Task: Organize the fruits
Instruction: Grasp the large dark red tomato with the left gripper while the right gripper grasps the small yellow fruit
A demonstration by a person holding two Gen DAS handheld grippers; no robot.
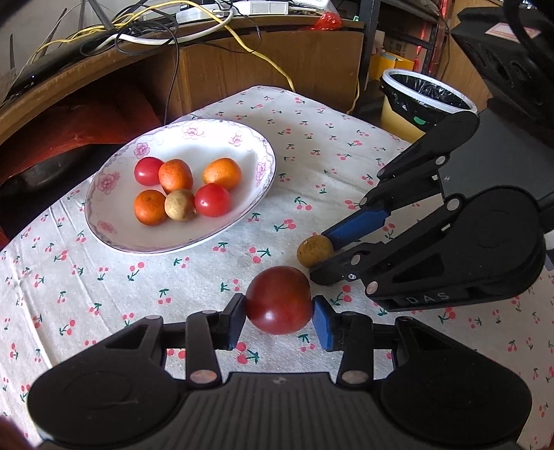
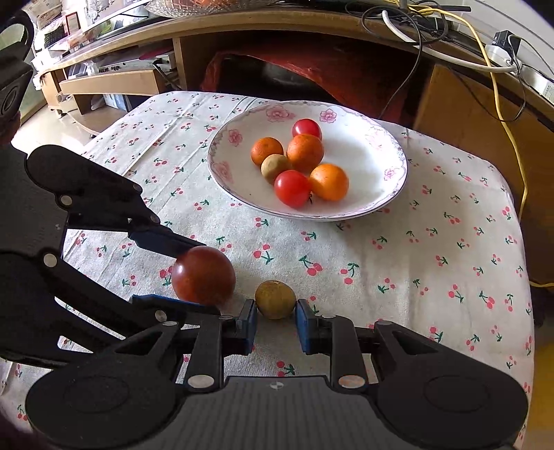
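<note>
A dark red tomato (image 1: 278, 299) rests on the cherry-print tablecloth, and my left gripper (image 1: 278, 313) is shut on it, a pad pressed to each side. Just to its right lies a small brown round fruit (image 2: 276, 299), gripped on both sides by my right gripper (image 2: 276, 322). In the right wrist view the left gripper (image 2: 202, 276) comes in from the left around the tomato (image 2: 203, 275). In the left wrist view the right gripper (image 1: 321, 258) holds the brown fruit (image 1: 314, 251). Beyond both stands a white floral plate (image 1: 242, 207) (image 2: 381, 194) with several fruits: red tomatoes, oranges and one brown fruit.
A bin lined with a black bag (image 1: 426, 100) stands off the table's far right corner. A wooden desk (image 2: 311, 20) strewn with cables runs behind the table, with a red cloth (image 2: 346, 72) underneath. The tablecloth (image 2: 432, 242) is bare to the right of the plate.
</note>
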